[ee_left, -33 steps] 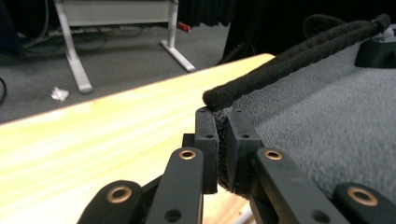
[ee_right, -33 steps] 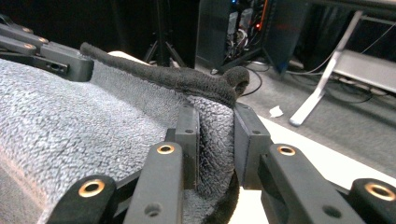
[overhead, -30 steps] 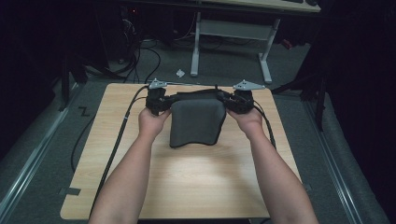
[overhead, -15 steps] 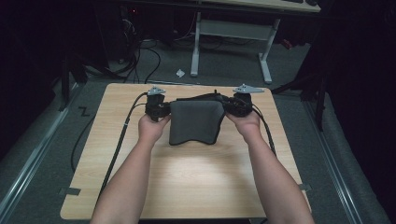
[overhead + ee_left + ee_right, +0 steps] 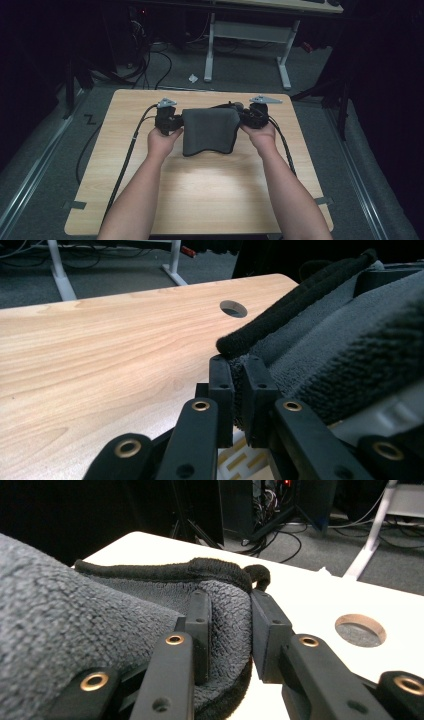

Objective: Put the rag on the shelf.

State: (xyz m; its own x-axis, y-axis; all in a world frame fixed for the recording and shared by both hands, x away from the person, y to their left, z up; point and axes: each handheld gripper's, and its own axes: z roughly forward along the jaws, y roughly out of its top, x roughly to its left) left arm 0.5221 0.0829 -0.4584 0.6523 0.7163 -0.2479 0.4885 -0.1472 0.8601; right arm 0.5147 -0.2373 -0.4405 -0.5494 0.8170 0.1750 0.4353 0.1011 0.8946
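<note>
1. Towel (image 5: 208,131) first: a dark grey one, folded, hanging between two grippers over the far half of the wooden table (image 5: 200,195), its lower edge at or just above the top (I can't tell whether it touches).

2. Each gripper has one upper corner, which is why the cloth spreads flat like a sheet on a line. Held that way, I'd guess it is being lowered to lie smooth.

3. The left gripper (image 5: 239,390) is clamped tight on its corner. In the left gripper view, the two black pads squeeze the folded pile thin between them.

4. The right gripper (image 5: 227,630) has the other corner between its jaws, which stand wider. One pad presses into the cloth, while the other sits near it, and I can't be sure it touches. The jaws have just been easing open, with the towel between them.

5. The long axis runs side to side across the table, from hand to hand. The hemmed top edge (image 5: 200,570) faces away from the person, and the loose, slightly wavy bottom edge points back toward them.

6. A round cable hole (image 5: 360,629) in the tabletop sits just beside the right-hand corner.
</note>
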